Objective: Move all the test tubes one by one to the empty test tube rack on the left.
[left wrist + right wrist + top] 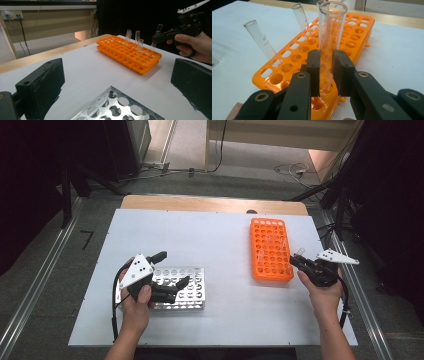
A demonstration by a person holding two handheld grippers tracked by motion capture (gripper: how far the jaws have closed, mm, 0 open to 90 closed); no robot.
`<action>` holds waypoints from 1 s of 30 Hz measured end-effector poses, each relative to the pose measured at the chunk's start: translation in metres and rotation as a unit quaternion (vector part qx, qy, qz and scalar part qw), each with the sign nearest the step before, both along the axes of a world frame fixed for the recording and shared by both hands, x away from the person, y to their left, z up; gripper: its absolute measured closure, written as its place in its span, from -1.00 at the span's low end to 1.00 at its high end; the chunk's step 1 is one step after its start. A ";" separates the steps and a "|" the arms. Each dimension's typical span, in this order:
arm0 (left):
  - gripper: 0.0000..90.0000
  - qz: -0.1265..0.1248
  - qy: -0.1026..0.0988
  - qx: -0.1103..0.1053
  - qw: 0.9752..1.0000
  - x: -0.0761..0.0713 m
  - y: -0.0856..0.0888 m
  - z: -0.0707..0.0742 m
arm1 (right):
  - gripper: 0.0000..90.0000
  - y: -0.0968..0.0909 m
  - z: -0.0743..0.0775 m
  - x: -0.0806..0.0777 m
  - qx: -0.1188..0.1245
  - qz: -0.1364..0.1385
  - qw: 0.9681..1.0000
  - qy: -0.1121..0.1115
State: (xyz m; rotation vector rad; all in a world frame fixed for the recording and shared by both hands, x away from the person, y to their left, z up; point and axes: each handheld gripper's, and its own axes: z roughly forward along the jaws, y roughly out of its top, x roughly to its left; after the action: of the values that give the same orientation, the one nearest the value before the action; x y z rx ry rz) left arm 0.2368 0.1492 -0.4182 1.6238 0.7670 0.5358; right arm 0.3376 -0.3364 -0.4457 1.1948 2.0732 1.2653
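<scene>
My right tongs [325,72] are clamped on a glass test tube [329,45], upright over the near corner of the orange rack [352,37] and perhaps just clear of its hole, while my left tongs [172,270] hang wide apart above the metal rack [192,292] on the bench [220,245].

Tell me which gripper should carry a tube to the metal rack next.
Right. The right gripper is already shut on a glass tube at the orange rack; the left gripper hangs open over the metal rack.
</scene>
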 end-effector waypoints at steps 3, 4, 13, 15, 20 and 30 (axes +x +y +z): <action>-1.00 -0.007 0.003 -0.003 1.000 0.000 -0.002 0.001 | 0.65 0.000 0.010 -0.005 0.001 0.004 1.000 -0.001; -1.00 -0.010 0.004 -0.001 1.000 0.000 -0.003 0.001 | 0.65 0.001 0.013 -0.007 0.002 0.009 1.000 -0.003; -1.00 -0.036 0.012 -0.005 0.999 -0.001 -0.017 0.007 | 0.65 0.031 0.028 -0.020 -0.009 0.058 0.998 0.000; -1.00 -0.043 0.012 -0.007 0.999 -0.001 -0.020 0.008 | 0.65 0.038 0.029 -0.022 -0.003 0.075 0.997 0.002; -0.96 -0.067 0.021 -0.009 0.998 -0.002 -0.030 0.011 | 0.65 0.061 0.030 -0.029 -0.009 0.113 0.994 0.000; -0.71 -0.078 0.035 0.002 0.996 -0.002 -0.050 0.013 | 0.65 0.108 0.027 -0.044 -0.019 0.183 0.983 0.010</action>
State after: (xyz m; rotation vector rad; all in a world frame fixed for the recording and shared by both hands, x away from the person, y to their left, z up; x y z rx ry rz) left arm 0.2346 0.0988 -0.4049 1.6971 0.6848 0.3714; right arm 0.2933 -0.2281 -0.4188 0.8346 2.3966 1.3645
